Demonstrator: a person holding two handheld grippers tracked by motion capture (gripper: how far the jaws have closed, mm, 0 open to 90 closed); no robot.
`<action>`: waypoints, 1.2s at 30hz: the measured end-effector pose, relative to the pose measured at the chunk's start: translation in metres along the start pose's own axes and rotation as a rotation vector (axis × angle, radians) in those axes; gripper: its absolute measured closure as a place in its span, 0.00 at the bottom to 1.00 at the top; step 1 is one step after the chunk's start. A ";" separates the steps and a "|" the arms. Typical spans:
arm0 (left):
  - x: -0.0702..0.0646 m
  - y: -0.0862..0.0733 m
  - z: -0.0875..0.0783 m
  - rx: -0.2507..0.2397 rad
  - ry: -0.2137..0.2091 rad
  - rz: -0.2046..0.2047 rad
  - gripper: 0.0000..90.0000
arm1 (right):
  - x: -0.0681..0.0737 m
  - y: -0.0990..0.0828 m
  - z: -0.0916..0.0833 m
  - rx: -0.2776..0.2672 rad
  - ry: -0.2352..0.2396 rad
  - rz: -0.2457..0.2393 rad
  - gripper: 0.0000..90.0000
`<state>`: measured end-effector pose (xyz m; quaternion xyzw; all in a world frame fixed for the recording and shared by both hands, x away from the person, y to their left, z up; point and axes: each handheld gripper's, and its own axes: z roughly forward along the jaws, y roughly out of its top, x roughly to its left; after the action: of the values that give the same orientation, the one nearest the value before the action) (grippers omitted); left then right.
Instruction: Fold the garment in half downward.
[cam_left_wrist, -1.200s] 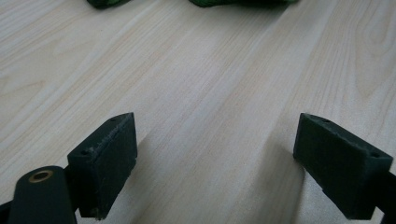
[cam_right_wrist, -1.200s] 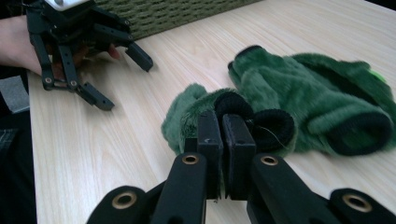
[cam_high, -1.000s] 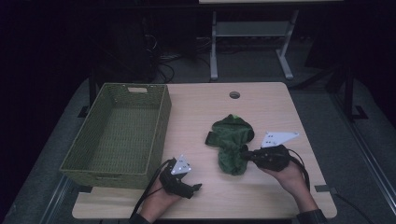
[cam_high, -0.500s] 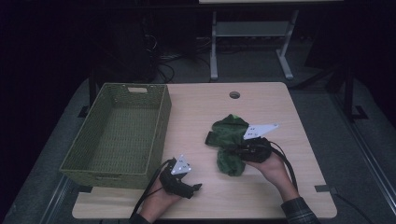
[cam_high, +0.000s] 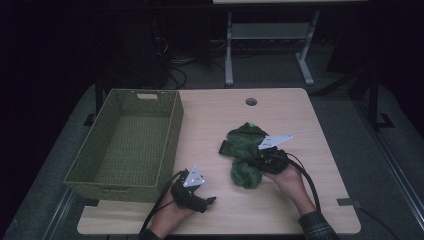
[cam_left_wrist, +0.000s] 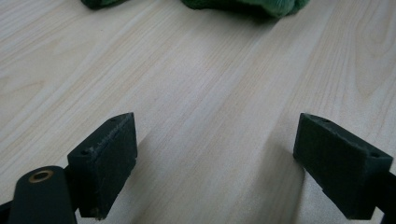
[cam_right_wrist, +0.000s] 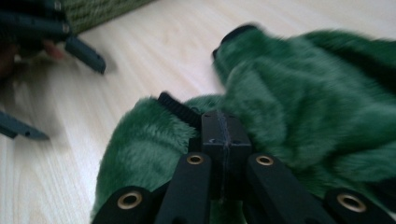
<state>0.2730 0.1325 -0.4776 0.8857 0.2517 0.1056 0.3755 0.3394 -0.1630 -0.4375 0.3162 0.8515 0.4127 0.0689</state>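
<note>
Shifted leftward since the earlier frame: right gripper (cam_high: 255, 161), now against the crumpled green plush cloth (cam_high: 245, 150).

High view: cloth near the middle of the light wooden table (cam_high: 210, 115), right of the green woven basket (cam_high: 125, 145); left gripper (cam_high: 207, 201) near the table's front edge, well apart from the cloth.

Left gripper view: jaws spread wide over bare wood, nothing between.

Right gripper view: jaws pressed together, pads meeting, green plush bunched around the tips; grip on fabric impossible to tell.
</note>
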 end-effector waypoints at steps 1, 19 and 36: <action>0.000 0.000 0.000 0.000 0.000 0.000 0.14 | 0.001 -0.001 0.003 0.011 0.004 -0.008 1.00; 0.000 0.000 0.000 0.000 0.000 0.000 0.14 | 0.018 -0.011 0.026 0.142 0.205 -0.069 1.00; 0.005 0.012 -0.001 0.018 -0.010 -0.040 0.16 | 0.009 0.000 -0.008 0.019 0.090 -0.033 0.74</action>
<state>0.2810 0.1284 -0.4684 0.8844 0.2684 0.0916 0.3706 0.3289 -0.1630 -0.4312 0.2838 0.8626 0.4173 0.0345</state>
